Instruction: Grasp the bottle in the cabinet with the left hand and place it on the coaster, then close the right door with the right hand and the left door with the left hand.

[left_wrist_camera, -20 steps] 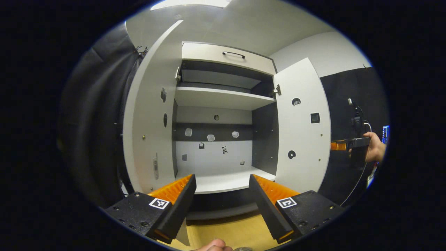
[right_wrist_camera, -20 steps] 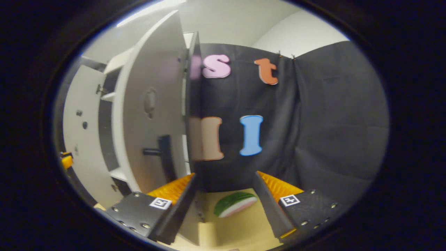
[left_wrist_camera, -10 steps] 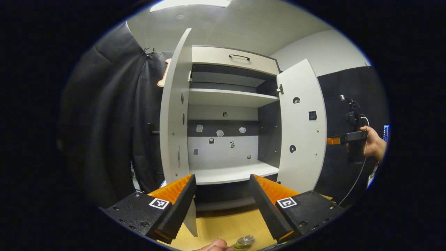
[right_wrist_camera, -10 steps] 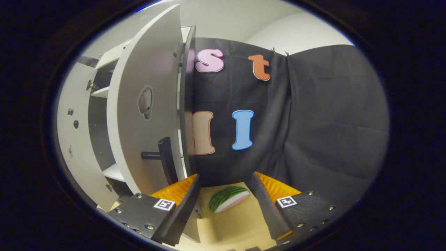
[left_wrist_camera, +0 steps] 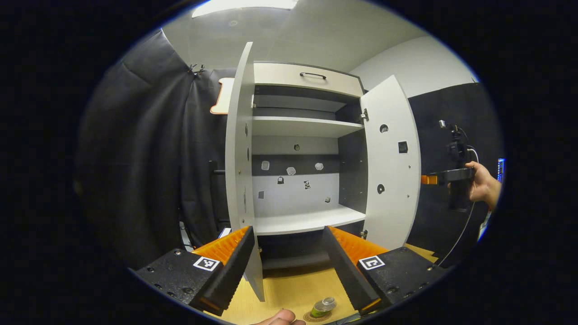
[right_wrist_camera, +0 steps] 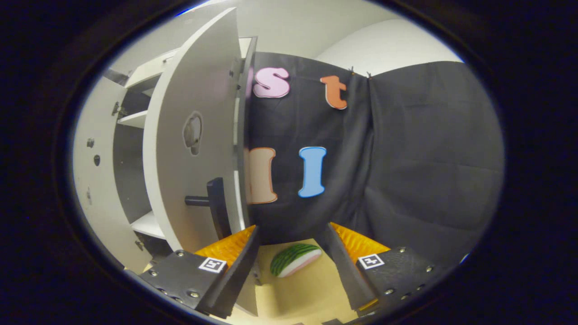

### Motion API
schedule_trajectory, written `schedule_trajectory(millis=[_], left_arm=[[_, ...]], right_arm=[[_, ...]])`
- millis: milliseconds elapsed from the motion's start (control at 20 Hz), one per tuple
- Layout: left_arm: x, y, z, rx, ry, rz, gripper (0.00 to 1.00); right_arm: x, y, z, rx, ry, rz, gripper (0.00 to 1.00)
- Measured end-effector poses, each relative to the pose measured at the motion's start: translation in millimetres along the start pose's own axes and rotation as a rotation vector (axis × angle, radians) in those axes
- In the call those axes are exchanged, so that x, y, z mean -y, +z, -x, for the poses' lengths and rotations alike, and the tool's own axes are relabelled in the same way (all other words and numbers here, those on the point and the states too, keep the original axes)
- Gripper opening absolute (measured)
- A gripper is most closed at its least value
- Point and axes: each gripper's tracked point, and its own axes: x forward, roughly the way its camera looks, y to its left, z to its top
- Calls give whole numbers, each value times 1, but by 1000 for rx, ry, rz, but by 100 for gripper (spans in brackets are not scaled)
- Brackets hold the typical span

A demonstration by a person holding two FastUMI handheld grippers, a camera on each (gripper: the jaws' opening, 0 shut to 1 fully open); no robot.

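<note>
The white cabinet (left_wrist_camera: 298, 131) stands with both doors open and bare shelves. In the left gripper view the left door (left_wrist_camera: 238, 162) appears nearly edge-on and the right door (left_wrist_camera: 390, 171) swings out to the right. A small green bottle (left_wrist_camera: 323, 307) stands on a round coaster (left_wrist_camera: 316, 317) at the bottom edge, below my open left gripper (left_wrist_camera: 288, 232). Farther right, a hand (left_wrist_camera: 484, 186) holds my right gripper (left_wrist_camera: 425, 179) behind the right door. In the right gripper view the right gripper (right_wrist_camera: 291, 232) is open beside the right door's (right_wrist_camera: 189, 149) outer face, its left finger just below the dark handle (right_wrist_camera: 213, 203).
A watermelon slice (right_wrist_camera: 295, 260) lies on the wooden table (right_wrist_camera: 298, 289) between the right gripper's fingers, farther off. The drawer with a handle (left_wrist_camera: 311, 74) tops the cabinet. Black cloth hangs on both sides. A fingertip (left_wrist_camera: 280, 316) shows at the bottom edge.
The left gripper has drawn back and shifted left; the left door now looks edge-on, and the bottle and coaster have come into view below. The right gripper has barely moved.
</note>
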Motion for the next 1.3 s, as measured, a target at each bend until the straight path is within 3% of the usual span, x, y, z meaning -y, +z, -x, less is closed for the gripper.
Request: schedule_trajectory(millis=[50, 100, 150, 500, 600, 700, 750, 850, 950, 1000, 1050, 1300], left_arm=[[-1, 4, -1, 4, 1, -1, 96], [-2, 7, -1, 7, 3, 1, 96], [-3, 9, -2, 13, 5, 4, 96], [-30, 14, 8, 20, 51, -13, 96], [-41, 14, 14, 18, 71, -15, 96], [-55, 16, 19, 19, 98, -18, 97], [-63, 14, 22, 19, 113, -21, 97], [-80, 11, 25, 11, 145, -29, 97], [-98, 6, 29, -3, 179, -30, 97], [-109, 5, 31, -9, 195, -26, 96], [-118, 2, 33, -18, 211, -25, 96], [-166, -11, 31, -53, 278, -18, 97]], right_arm=[[-10, -2, 0, -10, 30, -9, 87], [-18, -3, 1, -16, 47, -15, 91], [-26, -3, 2, -18, 63, -15, 86], [-80, -12, -1, -55, 151, -62, 86], [-94, -13, -4, -62, 177, -86, 91], [-112, -9, -6, -58, 222, -122, 87], [-125, -8, -5, -58, 259, -141, 93], [-145, -4, -1, -61, 325, -184, 95], [-157, -2, 0, -71, 346, -213, 96], [-161, -1, 0, -81, 350, -223, 89], [-169, 0, 0, -87, 362, -232, 96], [-179, 11, 5, -60, 384, -230, 96]])
